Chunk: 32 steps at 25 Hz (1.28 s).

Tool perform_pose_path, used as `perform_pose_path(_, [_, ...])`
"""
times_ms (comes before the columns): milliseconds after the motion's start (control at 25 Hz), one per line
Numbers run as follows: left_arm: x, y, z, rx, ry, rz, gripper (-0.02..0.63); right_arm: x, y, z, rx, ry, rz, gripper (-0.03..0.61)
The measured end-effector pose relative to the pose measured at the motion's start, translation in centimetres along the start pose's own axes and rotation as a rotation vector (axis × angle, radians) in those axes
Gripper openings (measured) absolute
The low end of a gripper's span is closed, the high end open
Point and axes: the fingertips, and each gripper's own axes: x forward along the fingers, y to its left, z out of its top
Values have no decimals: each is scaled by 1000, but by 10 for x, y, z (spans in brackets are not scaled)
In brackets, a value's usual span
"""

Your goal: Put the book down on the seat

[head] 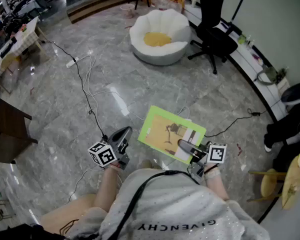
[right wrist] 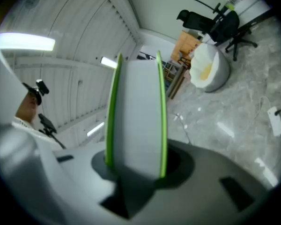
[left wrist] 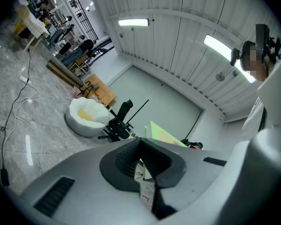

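Note:
A green-edged book (head: 171,133) with a yellow cover picture is held flat above the marble floor, in front of me. My right gripper (head: 182,145) is shut on its near edge. In the right gripper view the book (right wrist: 136,116) stands edge-on between the jaws of my right gripper (right wrist: 136,167) and fills the middle. My left gripper (head: 124,133) hangs to the left of the book, shut and empty, apart from it. The seat (head: 160,36) is a white shell-shaped floor chair with a yellow cushion, far ahead across the floor. It also shows as the seat (left wrist: 86,116) and the seat (right wrist: 208,69).
A black office chair (head: 215,31) stands right of the seat. Cables (head: 85,84) trail over the floor between me and the seat. A dark table (head: 5,129) is at the left, and a wooden stool (head: 285,179) at the right by a curved wall counter (head: 250,59).

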Motion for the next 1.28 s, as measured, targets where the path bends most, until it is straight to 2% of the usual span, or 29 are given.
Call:
perform_pose_path(360, [0,0,0,-11,-21,8,25,2,-3,0,2,17,-2,144])
perform_pose_path(920, [7,-6,-2,10,-10,14,25,2,-7,1,-1,9,18,144])
perform_pose_path(1280, [13,-15,-1,29,-11,47,25,4,-13,11,37,5,73,144])
